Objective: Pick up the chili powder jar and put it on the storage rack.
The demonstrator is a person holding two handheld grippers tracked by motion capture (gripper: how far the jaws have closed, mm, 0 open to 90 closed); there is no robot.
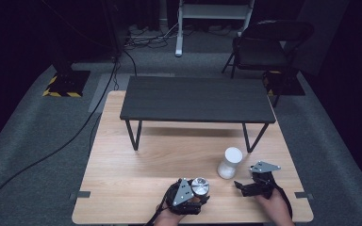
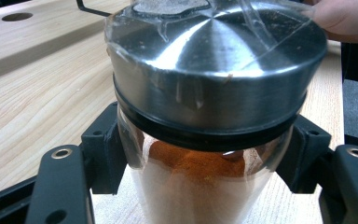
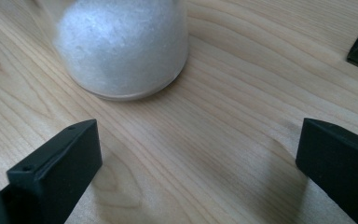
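Wooden table [image 1: 136, 179] seen from above, with a low black shelf [image 1: 198, 100] standing on its far half. Left gripper [image 1: 194, 194], near the front edge of the table, is clamped on a clear shaker jar [image 2: 200, 186]: in the left gripper view both black jaws press against the glass wall just below the lid. The jar holds an orange-red powder, heaped against the glass in its upper part, and is closed by a brushed-metal cap [image 2: 214, 70] seated on a black ring; the cap is covered by a torn, wrinkled transparent film dusted with specks of the powder. A fingertip [image 2: 340, 16] touches the far rim of the cap. Right gripper [image 1: 245, 186], at the front right of the table, stands open and holds nothing; in the right gripper view its jaws are spread wide above bare wood. A second jar [image 1: 229, 163], with a white top and filled with a white granular substance, stands upright on the table just beyond and to the left of the right gripper, apart from its jaws. No brand, label or legible writing can be made out on either container.
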